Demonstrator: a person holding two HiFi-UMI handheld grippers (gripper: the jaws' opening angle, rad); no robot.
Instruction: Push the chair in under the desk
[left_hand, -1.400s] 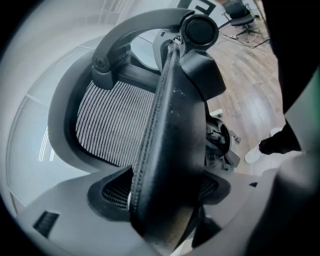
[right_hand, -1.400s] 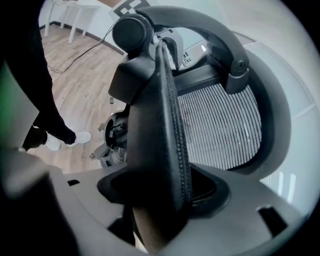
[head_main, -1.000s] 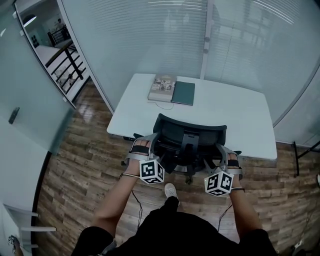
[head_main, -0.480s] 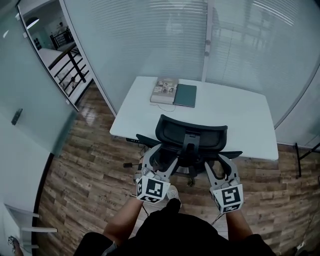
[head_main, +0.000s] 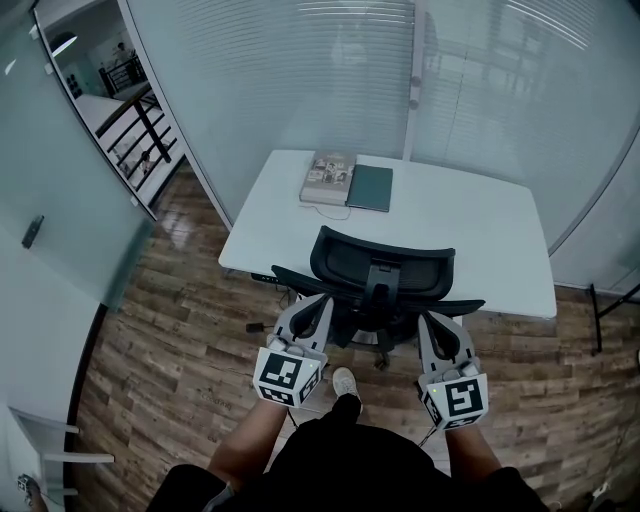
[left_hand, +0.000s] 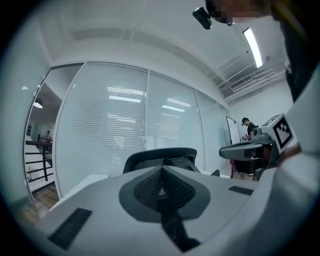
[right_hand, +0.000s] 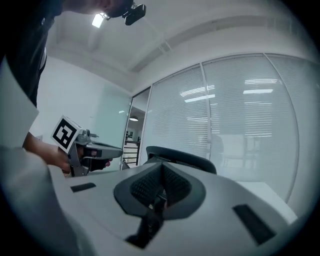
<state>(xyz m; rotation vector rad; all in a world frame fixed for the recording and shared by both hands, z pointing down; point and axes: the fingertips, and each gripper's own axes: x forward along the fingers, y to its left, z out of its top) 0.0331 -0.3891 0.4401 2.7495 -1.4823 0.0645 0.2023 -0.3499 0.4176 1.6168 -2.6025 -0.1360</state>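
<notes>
Left gripper (head_main: 318, 303) and right gripper (head_main: 434, 322) fingers just snapped together, empty, clear of the chair (head_main: 383, 266) -- unheld, it could roll away from the desk (head_main: 480, 225).

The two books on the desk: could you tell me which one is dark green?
The right-hand book, thin and plain; the left-hand book is pale, thicker, with a printed cover.

White desk (head_main: 470, 235) — 1 book (head_main: 327, 178), 1 green notebook (head_main: 369, 187)
</notes>
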